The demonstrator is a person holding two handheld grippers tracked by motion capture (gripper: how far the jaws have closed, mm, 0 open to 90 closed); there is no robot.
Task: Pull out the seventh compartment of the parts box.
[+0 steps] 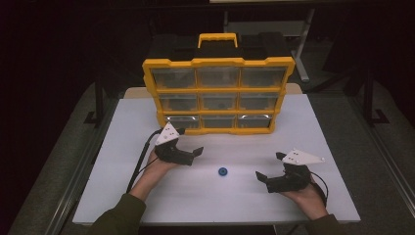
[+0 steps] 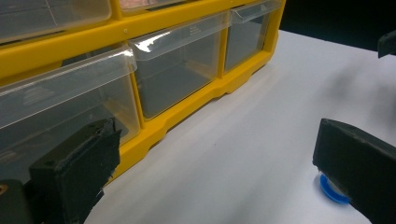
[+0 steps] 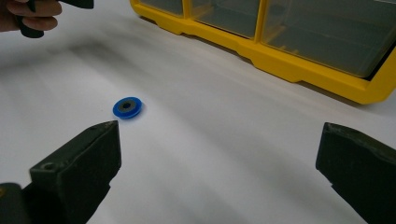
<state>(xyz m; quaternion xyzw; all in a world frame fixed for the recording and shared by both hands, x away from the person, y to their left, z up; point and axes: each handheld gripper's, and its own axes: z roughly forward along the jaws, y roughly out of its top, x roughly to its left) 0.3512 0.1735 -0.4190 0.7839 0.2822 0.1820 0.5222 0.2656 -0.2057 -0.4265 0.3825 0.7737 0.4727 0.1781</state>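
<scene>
A small blue ring (image 1: 222, 172) with a dark centre lies flat on the white table (image 1: 117, 161), between my two grippers. My left gripper (image 1: 190, 141) is open just in front of the organizer's bottom-left drawer. In the left gripper view, its right jaw partly covers the ring (image 2: 332, 192). My right gripper (image 1: 269, 165) is open to the right of the ring, with nothing between its jaws. The right gripper view has the ring (image 3: 128, 107) ahead and to the left of the right gripper (image 3: 219, 137).
A yellow organizer (image 1: 218, 93) with three rows of clear drawers and a top handle stands upright at the back of the table. Its bottom drawers (image 2: 177, 70) are shut. Dark floor surrounds the table.
</scene>
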